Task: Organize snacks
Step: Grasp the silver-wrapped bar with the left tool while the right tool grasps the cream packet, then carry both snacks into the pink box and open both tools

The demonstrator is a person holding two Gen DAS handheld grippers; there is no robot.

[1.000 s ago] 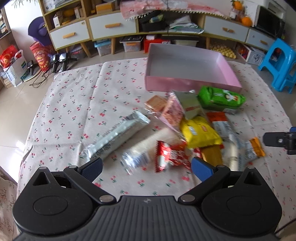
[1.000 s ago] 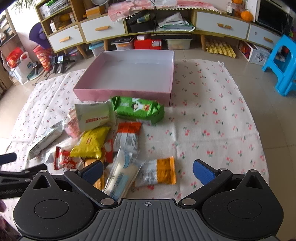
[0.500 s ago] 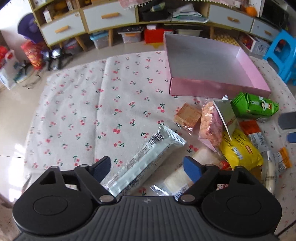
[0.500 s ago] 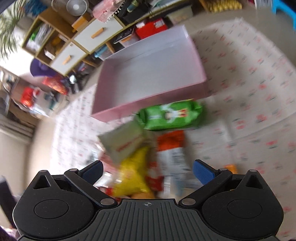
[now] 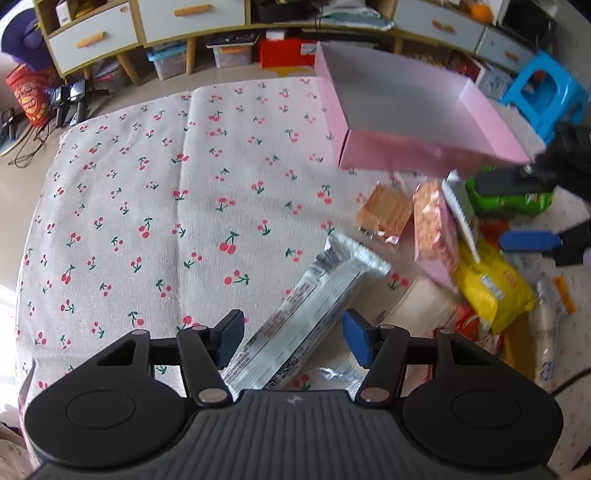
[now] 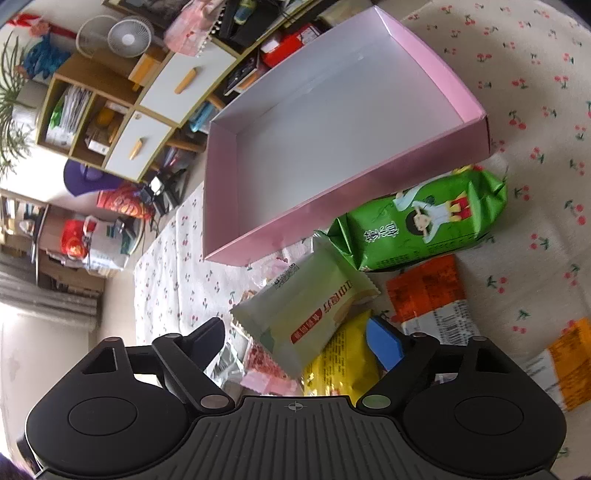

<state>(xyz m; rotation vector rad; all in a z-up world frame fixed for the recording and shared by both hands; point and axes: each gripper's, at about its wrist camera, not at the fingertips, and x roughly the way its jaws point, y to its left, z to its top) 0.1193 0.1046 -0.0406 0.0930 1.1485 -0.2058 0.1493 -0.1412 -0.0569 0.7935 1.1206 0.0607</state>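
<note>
Snack pile sits on the cherry-print cloth (image 5: pixel 155 206), just in front of the pink box (image 6: pixel 332 122). The box is open-topped, with white inside walls and nothing in it.

Left wrist view: the long silver packet (image 5: pixel 306 317) lies diagonally at lower centre, its near end between the blue pads of the left gripper (image 5: pixel 293 341). Jaws are closing around it; there is a gap on both sides and the pads are not pressing yet. To its right lies a pale cream packet (image 5: pixel 421 314), blurred. Above that are a clear-wrapped cracker square (image 5: pixel 386 210) and a pink speckled packet (image 5: pixel 432 229) tilted on edge. The yellow bag (image 5: pixel 491 284) lies at right of frame.

Right wrist view: the right gripper (image 6: pixel 301 341) is over the pile at lower centre, jaws closing but wide apart. The pale green packet (image 6: pixel 306 314) with a red label lies between the fingers, on top of the yellow bag, with no pad contact visible. The green bag (image 6: pixel 424 221) with a cartoon figure lies just beside the box's near wall, right of centre. The orange-and-white packet (image 6: pixel 432 299) lies below it. Another orange-ended packet (image 6: pixel 565 365) is at the right edge.

Background, top of both frames: a sideboard (image 5: pixel 184 22) with white drawers and a blue stool (image 5: pixel 546 92) at upper right of the left view.
</note>
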